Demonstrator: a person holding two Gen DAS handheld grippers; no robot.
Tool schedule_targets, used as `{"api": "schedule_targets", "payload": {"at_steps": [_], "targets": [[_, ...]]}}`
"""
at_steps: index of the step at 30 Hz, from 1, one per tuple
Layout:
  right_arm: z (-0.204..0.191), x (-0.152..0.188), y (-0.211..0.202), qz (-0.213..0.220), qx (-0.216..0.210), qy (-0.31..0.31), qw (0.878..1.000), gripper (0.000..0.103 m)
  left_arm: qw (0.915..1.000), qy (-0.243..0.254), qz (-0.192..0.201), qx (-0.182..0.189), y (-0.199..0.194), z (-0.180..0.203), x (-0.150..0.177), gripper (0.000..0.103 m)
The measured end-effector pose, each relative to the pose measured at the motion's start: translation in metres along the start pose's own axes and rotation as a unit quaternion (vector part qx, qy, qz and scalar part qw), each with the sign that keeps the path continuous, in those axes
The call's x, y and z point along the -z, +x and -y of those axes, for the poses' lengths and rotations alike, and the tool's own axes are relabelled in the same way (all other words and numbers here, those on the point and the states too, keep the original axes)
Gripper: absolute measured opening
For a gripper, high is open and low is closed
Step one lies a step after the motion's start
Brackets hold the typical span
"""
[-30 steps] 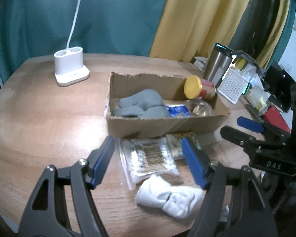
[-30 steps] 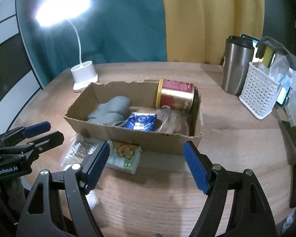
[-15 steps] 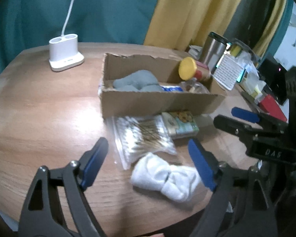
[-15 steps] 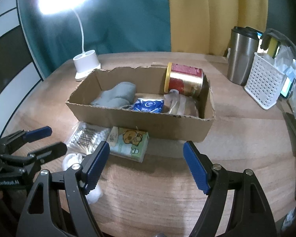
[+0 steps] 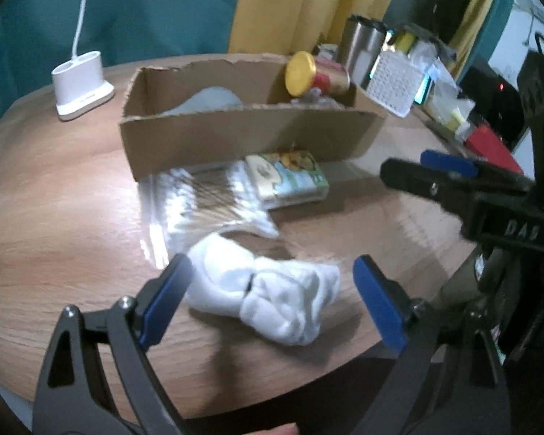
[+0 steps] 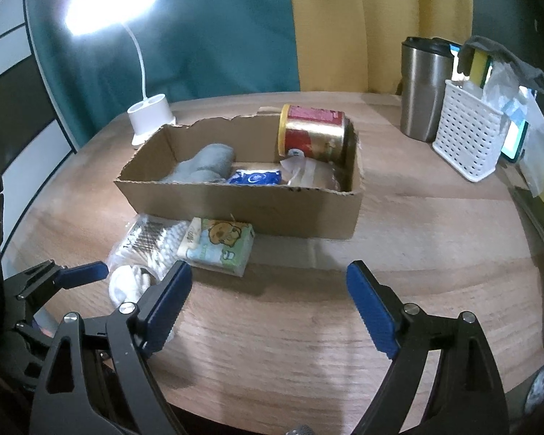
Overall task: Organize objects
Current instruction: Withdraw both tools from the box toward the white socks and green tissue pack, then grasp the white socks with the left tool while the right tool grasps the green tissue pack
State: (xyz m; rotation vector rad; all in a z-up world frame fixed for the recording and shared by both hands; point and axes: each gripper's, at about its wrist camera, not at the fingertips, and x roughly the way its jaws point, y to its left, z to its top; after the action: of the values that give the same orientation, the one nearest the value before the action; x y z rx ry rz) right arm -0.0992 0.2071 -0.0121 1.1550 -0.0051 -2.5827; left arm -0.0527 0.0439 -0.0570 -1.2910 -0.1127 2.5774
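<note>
Left wrist view: white socks [image 5: 268,297] are framed between the left gripper [image 5: 272,301]'s widening, empty jaws, though only a loose fold could be pinched.

The box's near wall [image 5: 250,137] hides most of the grey cloth [image 5: 214,96] (left view, blurred); the lamp's head is cut off there.

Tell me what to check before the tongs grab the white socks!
1. Left tongs wide enough: ok, jaws opening, nothing held.
2. White socks lined up between them: ok.
3. Pads touching the socks: cannot tell, looks not yet.
4. Cotton swab bag out of the way: ok, only its corner is near.
5. Room in the cardboard box: ok.
6. Right tongs clear: ok, opening, empty.
</note>
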Motion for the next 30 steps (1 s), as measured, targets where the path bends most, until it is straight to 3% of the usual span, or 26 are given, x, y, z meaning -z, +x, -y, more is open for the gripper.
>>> {"api": "schedule_targets", "payload": {"at_steps": [5,8,10,12,18,30], "targets": [[0.007,0.003,0.0,0.0,0.0,0.007,1.0,0.089,0.9985,0.024,-0.018,-0.045,0.015,0.006,0.004,0.092],[0.009,0.002,0.001,0.001,-0.002,0.008,1.0,0.089,0.9979,0.027,-0.023,-0.054,0.021,0.005,0.006,0.092],[0.009,0.003,0.001,0.0,-0.002,0.008,1.0,0.089,0.9978,0.027,-0.027,-0.054,0.024,0.003,0.009,0.091],[0.009,0.002,0.002,-0.001,-0.003,0.006,1.0,0.089,0.9983,0.021,-0.017,-0.051,0.022,-0.001,0.011,0.078],[0.002,-0.001,0.009,-0.008,-0.006,-0.002,1.0,0.089,0.9992,0.011,-0.005,-0.037,0.011,-0.011,0.013,0.065],[-0.019,-0.011,0.025,-0.02,-0.015,-0.023,0.999,0.089,0.9983,-0.026,0.037,-0.037,-0.029,-0.038,0.006,0.063]]}}
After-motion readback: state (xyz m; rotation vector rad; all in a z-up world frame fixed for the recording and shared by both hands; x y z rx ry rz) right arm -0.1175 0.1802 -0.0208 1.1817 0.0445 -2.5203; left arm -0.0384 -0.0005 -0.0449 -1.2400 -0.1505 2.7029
